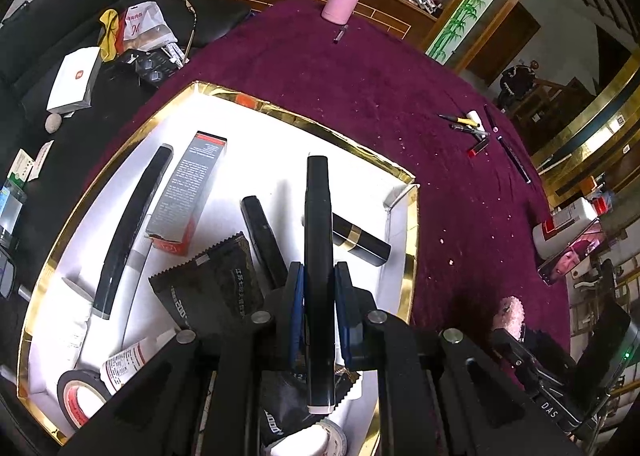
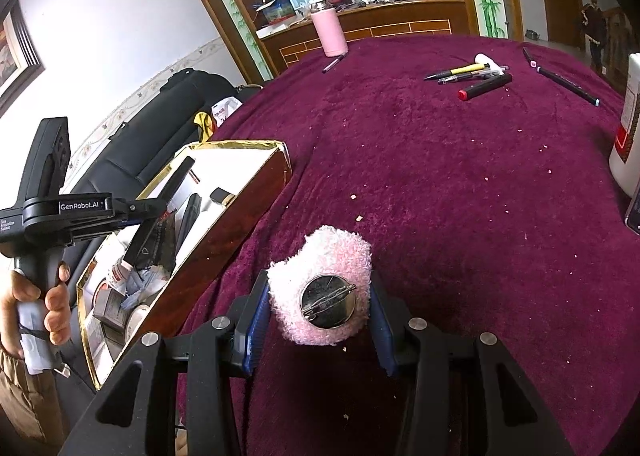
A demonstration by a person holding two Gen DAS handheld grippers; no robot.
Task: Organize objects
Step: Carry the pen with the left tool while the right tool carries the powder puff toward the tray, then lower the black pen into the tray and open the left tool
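The gold-rimmed box [image 1: 408,216] at the left of the maroon tablecloth [image 2: 440,176] is the collecting place, already crowded, which is likely why the left gripper [image 1: 319,284] tilts down over its middle — jaws nearly shut on a long black pen [image 1: 318,240]. Just right of the box, the right gripper [image 2: 318,308], angled down over the cloth, is half open and pinching a fluffy pink brooch [image 2: 320,288], pin-back up, probably bound for the box too.

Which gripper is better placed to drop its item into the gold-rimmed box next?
Left. The left gripper already holds the black marker over the gold-rimmed box; the right gripper holds the pink fluffy brooch beside it.
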